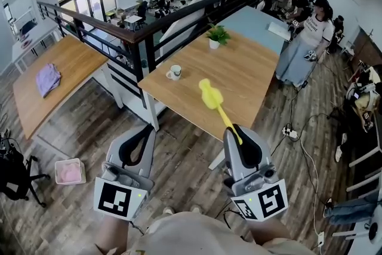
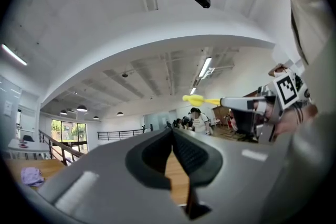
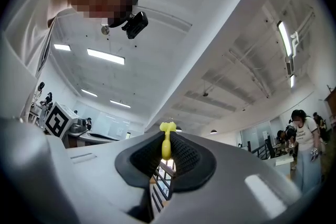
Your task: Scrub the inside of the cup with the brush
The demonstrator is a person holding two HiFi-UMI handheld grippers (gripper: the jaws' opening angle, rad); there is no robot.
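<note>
A white cup (image 1: 174,72) stands on the wooden table (image 1: 239,77), near its left edge, far beyond both grippers. My right gripper (image 1: 239,132) is shut on the thin handle of a yellow brush (image 1: 210,96), whose head points up and away over the table. In the right gripper view the brush (image 3: 167,140) sits pinched between the dark pads. My left gripper (image 1: 138,135) is held beside it, shut with nothing in it; its pads (image 2: 184,152) meet. The left gripper view shows the brush (image 2: 195,98) sticking out of the right gripper (image 2: 227,103).
A potted plant (image 1: 216,36) stands at the table's far side. A second wooden table (image 1: 65,68) with a purple cloth (image 1: 48,79) lies to the left beyond a black railing (image 1: 143,33). People stand at the right (image 1: 307,39). Cables (image 1: 301,149) trail on the wooden floor.
</note>
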